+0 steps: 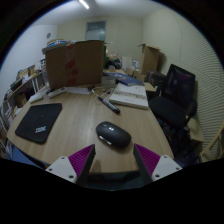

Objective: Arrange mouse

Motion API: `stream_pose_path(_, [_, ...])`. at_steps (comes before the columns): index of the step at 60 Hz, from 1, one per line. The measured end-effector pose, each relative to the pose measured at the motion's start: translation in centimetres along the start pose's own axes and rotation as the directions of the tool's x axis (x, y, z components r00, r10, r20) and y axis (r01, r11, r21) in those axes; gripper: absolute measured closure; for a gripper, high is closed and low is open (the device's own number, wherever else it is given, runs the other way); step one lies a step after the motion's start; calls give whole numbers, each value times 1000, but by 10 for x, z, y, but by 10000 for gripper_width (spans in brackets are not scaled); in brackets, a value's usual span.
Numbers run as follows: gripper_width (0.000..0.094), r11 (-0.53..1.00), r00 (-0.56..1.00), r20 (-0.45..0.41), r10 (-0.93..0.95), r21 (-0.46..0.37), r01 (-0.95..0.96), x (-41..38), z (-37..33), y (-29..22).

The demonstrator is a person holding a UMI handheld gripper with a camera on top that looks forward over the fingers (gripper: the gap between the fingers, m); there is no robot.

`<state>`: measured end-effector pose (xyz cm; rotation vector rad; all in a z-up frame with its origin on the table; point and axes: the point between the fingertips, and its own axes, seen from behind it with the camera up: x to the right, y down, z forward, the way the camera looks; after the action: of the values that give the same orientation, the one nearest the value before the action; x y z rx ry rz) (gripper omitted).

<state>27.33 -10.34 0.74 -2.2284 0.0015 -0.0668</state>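
gripper fingers spread wide, nothing held, magenta pads facing inward | mouse: dark, rounded, smooth, resting on the table just ahead, between the fingers | table: round, light wood | black flat mouse pad to left | cardboard box beyond | open notebook | black chair right

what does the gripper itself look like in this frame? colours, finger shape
Only the gripper fingers show: two fingers, each with a white angular outer face and a magenta pad on the inner face, tapering toward the tips. A dark body sits between their bases. No cables, markings or sleeve visible.
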Motion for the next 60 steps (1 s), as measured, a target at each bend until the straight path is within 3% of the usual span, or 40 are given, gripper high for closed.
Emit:
stream_pose_path(5, [148, 1000, 999, 30, -23, 3, 23, 5, 23, -3])
stream_pose_path(7, [79, 1000, 998, 50, -23, 3, 23, 3, 30, -3])
stream_pose_path(8, [148, 1000, 998, 61, -8, 25, 6, 2, 34, -9])
stream_pose_path(23, [153, 993, 999, 31, 37, 113, -40, 11, 78, -43])
stream_pose_path(27, [226, 990, 999, 12, 51, 132, -52, 12, 85, -49])
stream_pose_path(28, [207, 989, 998, 9, 54, 137, -55, 12, 87, -49])
stream_pose_path(32, [422, 986, 998, 1, 64, 155, -63, 13, 88, -52])
stream_pose_path(41, [468, 991, 998, -28, 65, 115, -61, 13, 90, -50])
stream_pose_path(55, [577, 978, 977, -51, 207, 3, -207, 11, 85, -52])
stream_pose_path(60, [604, 964, 965, -51, 259, 77, -254, 3, 56, -86])
